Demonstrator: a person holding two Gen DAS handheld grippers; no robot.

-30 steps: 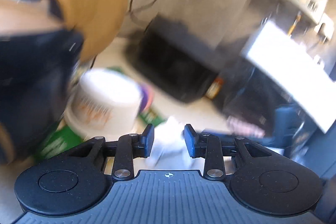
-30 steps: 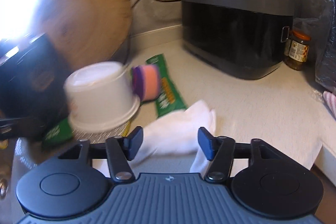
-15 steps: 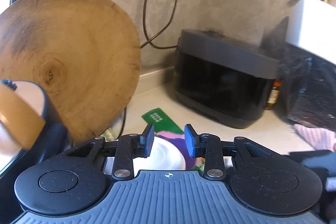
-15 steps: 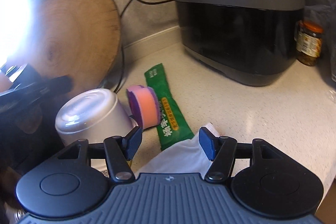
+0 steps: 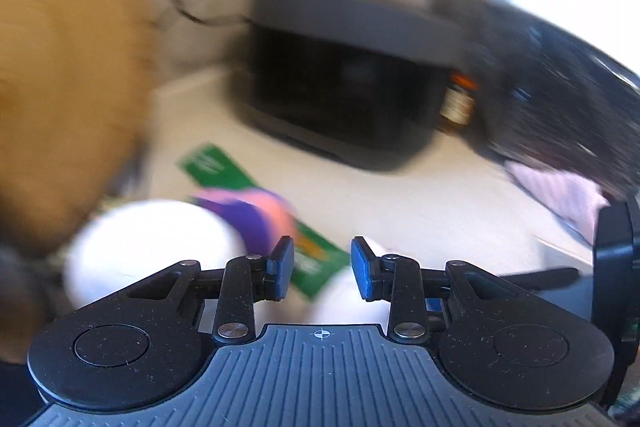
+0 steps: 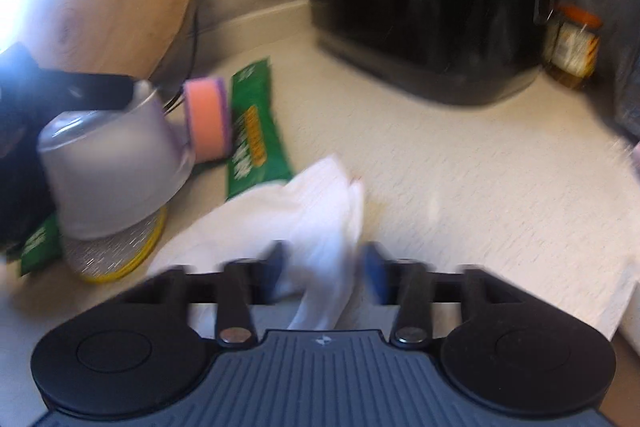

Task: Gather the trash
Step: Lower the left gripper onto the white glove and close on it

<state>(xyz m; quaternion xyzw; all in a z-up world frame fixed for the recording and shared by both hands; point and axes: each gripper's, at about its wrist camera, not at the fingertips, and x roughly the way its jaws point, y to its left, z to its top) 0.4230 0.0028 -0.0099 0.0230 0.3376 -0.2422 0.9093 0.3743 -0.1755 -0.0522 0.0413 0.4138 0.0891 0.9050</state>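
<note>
Right gripper [image 6: 322, 269] has dropped, jaws closing around the tissue [image 6: 320, 211], which runs lengthwise away from them.

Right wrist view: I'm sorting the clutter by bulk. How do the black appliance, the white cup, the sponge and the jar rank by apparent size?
1. black appliance
2. white cup, though it sits nearer the camera
3. sponge and jar: they look alike, and the jar stands farther back, so I leave them unranked.
</note>
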